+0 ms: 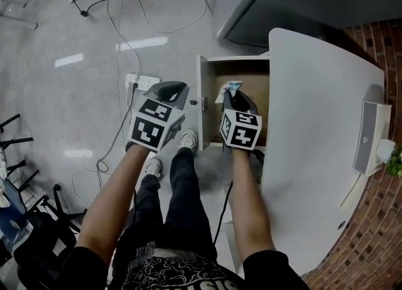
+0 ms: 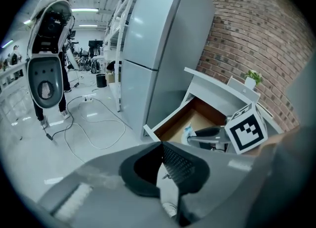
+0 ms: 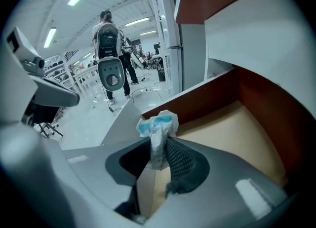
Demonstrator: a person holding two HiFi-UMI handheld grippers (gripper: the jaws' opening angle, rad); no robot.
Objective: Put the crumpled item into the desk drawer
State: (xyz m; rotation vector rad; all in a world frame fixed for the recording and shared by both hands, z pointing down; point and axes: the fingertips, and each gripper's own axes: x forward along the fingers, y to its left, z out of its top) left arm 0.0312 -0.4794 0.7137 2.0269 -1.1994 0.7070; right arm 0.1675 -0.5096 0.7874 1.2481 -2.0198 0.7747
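Observation:
The crumpled item, a white wad with blue print, is pinched between the pads of my right gripper, which is shut on it. That gripper hangs over the open desk drawer, near its front wall, with the wad sticking out at the tip. The drawer's tan bottom lies bare below. My left gripper hovers over the floor just left of the drawer front. Its jaws meet at the tips with nothing between them. From the left gripper view, the right gripper and the wad show above the drawer.
The white desk top carries a white box and a small plant. A tall grey cabinet and a brick wall stand behind. A power strip and cables lie on the floor. A person stands far off.

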